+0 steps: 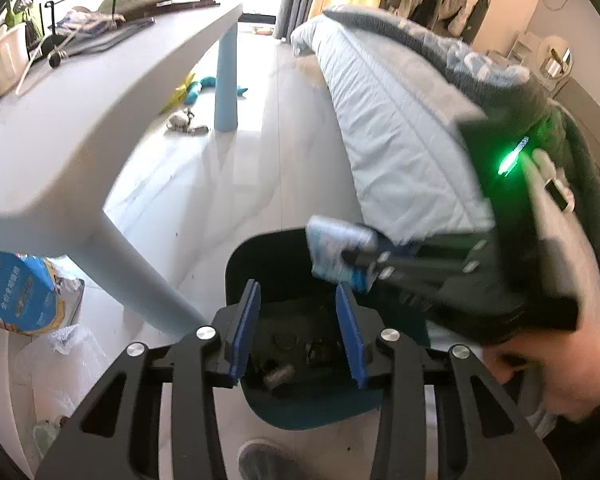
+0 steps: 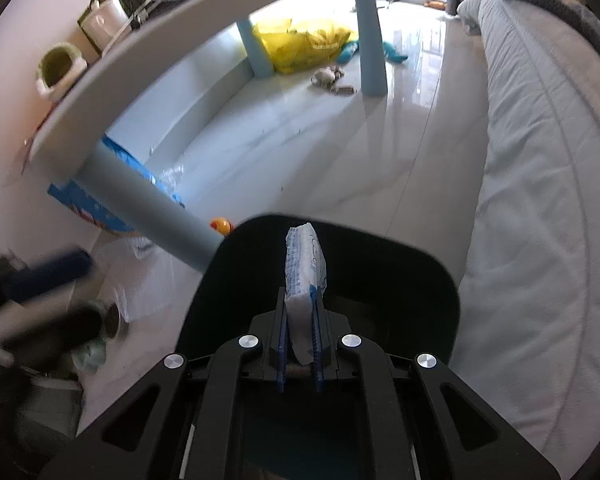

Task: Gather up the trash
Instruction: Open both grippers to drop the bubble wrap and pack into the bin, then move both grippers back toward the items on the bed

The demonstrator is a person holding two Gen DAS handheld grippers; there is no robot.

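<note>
My right gripper point(image 2: 299, 330) is clamped tight on a tissue pack point(image 2: 305, 268), a white and blue plastic-wrapped packet that stands on edge between the blue pads and sticks out past the fingertips. It hangs over the open mouth of the dark trash bin point(image 2: 400, 280), above the bin's inside.

My left gripper point(image 1: 298, 330) has its jaws part way apart with nothing between the blue pads point(image 1: 246, 328); it too is over the bin, and through the gap I can see crumpled dark rubbish point(image 1: 284, 372) lying at the bottom. From the left wrist view the tissue pack point(image 1: 332, 248) shows at the far right rim of the bin, pinched in the other gripper, blurred, with my hand point(image 1: 540, 372) behind it.

Just beyond the bin a pale blue table leg point(image 2: 156, 216) slants down to the shiny tiled floor point(image 2: 300, 148). A small yellow rubber duck point(image 2: 221, 226) sits on the floor beside that leg, and a blue printed package point(image 1: 20, 292) lies under the table. Farther off a yellow plastic bag point(image 2: 304, 46) rests between the far legs. The light quilted bed point(image 2: 540, 200) runs along the right side.
</note>
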